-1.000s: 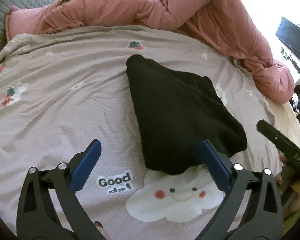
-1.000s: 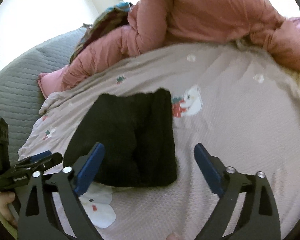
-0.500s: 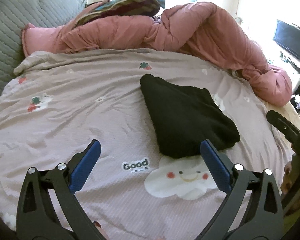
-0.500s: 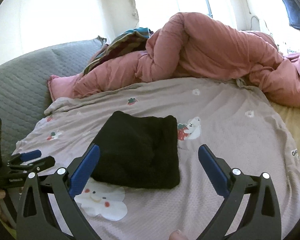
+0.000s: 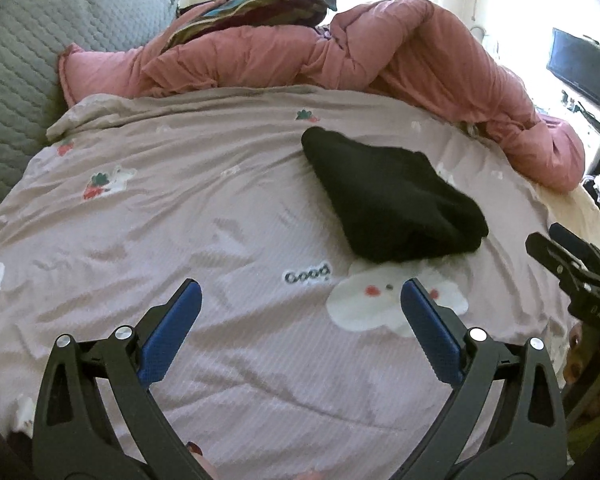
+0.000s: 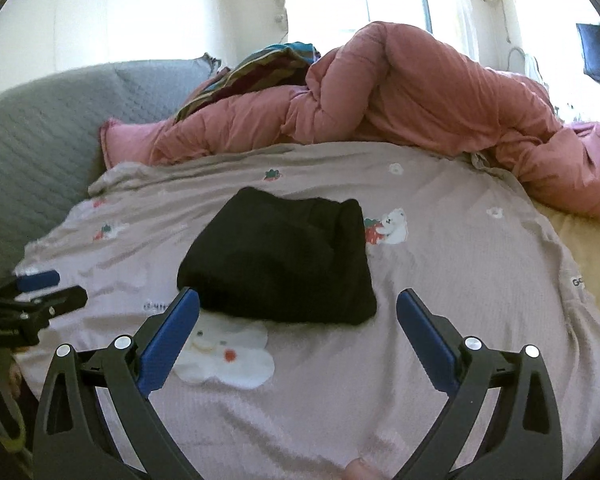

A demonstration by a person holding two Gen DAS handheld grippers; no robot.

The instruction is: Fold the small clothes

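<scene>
A folded black garment lies as a compact bundle on the mauve printed bedsheet, just beyond a white cloud print. My left gripper is open and empty, held back from the garment, which lies ahead and to its right. In the right wrist view the same black garment sits straight ahead of my right gripper, which is open with nothing between its blue pads. The right gripper shows at the left view's right edge, and the left gripper at the right view's left edge.
A bunched pink duvet runs along the far side of the bed, with a striped cloth on top. A grey quilted headboard stands at the left. A dark screen hangs on the right wall.
Both grippers have pulled back and lifted away from the black garment, which now looks smaller and farther off. The garment itself has stayed put, folded.
</scene>
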